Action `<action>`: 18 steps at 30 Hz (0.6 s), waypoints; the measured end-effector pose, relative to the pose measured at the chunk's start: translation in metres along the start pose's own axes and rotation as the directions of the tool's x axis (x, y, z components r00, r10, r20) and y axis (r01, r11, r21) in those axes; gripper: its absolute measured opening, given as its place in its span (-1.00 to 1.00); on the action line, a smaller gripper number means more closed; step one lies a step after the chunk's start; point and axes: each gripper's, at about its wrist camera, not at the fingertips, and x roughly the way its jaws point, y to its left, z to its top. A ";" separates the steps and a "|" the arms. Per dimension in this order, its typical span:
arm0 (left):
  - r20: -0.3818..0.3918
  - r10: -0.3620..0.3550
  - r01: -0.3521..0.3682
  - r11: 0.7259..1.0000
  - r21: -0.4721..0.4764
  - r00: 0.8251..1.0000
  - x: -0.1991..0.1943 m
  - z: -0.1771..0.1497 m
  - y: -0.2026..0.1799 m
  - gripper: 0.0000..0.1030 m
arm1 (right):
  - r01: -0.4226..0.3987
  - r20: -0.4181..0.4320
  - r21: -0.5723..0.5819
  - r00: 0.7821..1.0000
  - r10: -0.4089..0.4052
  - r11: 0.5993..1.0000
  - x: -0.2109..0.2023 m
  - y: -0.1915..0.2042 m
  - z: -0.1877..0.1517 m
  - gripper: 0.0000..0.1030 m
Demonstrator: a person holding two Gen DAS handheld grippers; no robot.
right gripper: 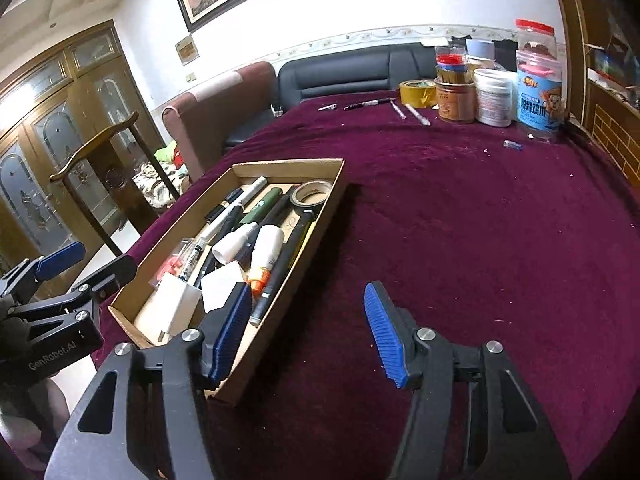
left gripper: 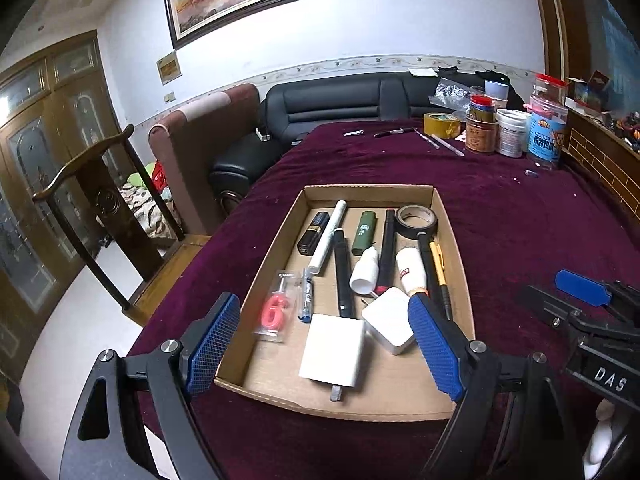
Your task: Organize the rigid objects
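Maroon velvet covers the bench (right gripper: 460, 220), and a shallow cardboard tray (left gripper: 456, 240) near its front edge already holds most of the small goods: pens, a tape roll (left gripper: 416, 218), two white chargers (left gripper: 334, 354). A few pens (right gripper: 416, 114) lie at the far end, beside the jars. These look light, stiff and slick, so they are best pinched mid-barrel. Left tool (left gripper: 326, 346) hovers over the tray's near end, fingers apart, holding nothing. Right tool (right gripper: 308, 332) likewise gapes empty, one finger over the tray's rim.
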 end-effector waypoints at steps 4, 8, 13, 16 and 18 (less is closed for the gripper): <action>0.003 0.002 -0.002 1.000 0.007 1.000 -0.001 0.000 -0.004 0.59 | 0.020 0.016 -0.026 1.000 -0.020 0.999 -0.002 0.003 -0.005 0.21; 0.001 0.002 -0.002 1.000 0.010 1.000 0.000 -0.001 -0.006 0.59 | 0.028 0.017 -0.039 0.999 -0.027 0.999 -0.001 0.005 -0.010 0.23; 0.027 0.006 -0.006 1.000 -0.002 1.000 -0.005 -0.001 -0.006 0.59 | 0.034 0.021 -0.035 0.999 -0.033 0.999 -0.001 0.003 -0.012 0.23; 0.097 0.035 -0.031 0.998 -0.051 0.995 -0.017 0.000 0.002 0.59 | 0.045 0.044 -0.033 0.998 -0.043 0.998 -0.005 0.003 -0.013 0.23; 0.199 0.098 -0.074 0.990 -0.122 0.975 -0.036 0.001 0.012 0.60 | 0.062 0.081 -0.031 0.995 -0.059 0.998 -0.011 0.003 -0.012 0.23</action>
